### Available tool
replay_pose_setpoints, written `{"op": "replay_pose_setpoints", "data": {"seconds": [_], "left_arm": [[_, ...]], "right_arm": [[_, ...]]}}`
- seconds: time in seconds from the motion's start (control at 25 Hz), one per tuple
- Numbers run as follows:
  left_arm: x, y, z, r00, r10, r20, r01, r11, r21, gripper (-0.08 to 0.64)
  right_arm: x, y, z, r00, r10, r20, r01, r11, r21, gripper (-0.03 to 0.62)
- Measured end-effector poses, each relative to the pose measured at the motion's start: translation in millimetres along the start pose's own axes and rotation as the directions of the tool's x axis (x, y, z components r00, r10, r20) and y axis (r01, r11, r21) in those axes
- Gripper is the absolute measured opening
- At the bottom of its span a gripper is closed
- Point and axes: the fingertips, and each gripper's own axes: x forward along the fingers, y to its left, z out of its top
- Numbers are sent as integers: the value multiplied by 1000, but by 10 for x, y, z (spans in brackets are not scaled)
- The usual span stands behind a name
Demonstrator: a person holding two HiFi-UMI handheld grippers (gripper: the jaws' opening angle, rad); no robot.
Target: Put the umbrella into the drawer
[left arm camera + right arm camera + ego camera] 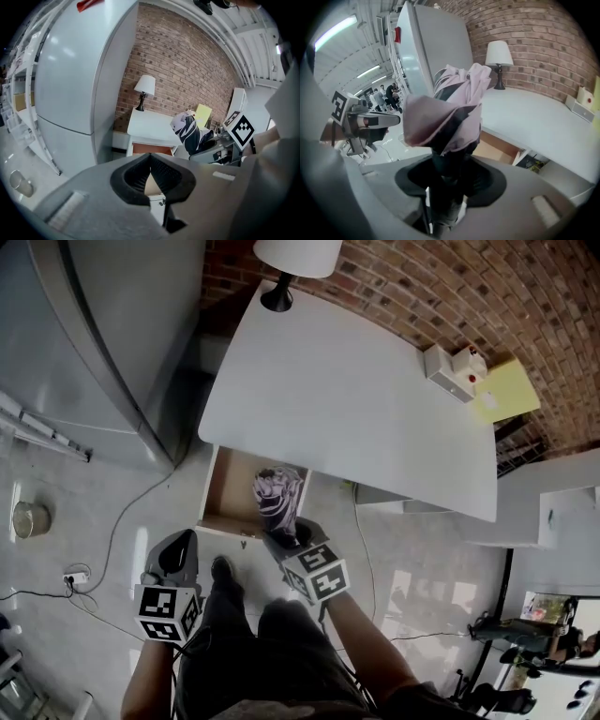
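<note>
A folded pink-and-black umbrella point(277, 500) sticks up out of my right gripper point(289, 538), which is shut on its lower end. In the right gripper view the umbrella point(450, 108) fills the middle, its dark shaft squeezed between the pads of the gripper point(450, 176). It hangs just over the front of the open wooden drawer point(232, 495) under the white table point(347, 399). My left gripper point(186, 542) is to the left of the drawer front, shut with nothing in it point(150, 158). The left gripper view also shows the umbrella point(187, 131) and the drawer point(152, 149).
A lamp point(286, 268) stands at the table's far corner. A white box with a red button point(452, 367) and a yellow sheet point(508, 390) lie at its right end. A tall grey fridge point(103, 334) stands left of the table. A cable, a socket strip point(75, 576) and a metal can point(30, 518) lie on the floor.
</note>
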Motion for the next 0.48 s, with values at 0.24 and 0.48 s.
{"op": "replay_pose_setpoints", "data": {"seconds": [0.24,0.48], "left_arm": [[208,210,-215,1000,12,-24,-13,999,-32,11],[481,271,-374,998,53,-38,-55,998,-40,11]], "right_arm": [[503,183,-191,990,58,-130,-73,991,-113,192],[915,6,-408,962,37,-271,-116,953,-280,192]]}}
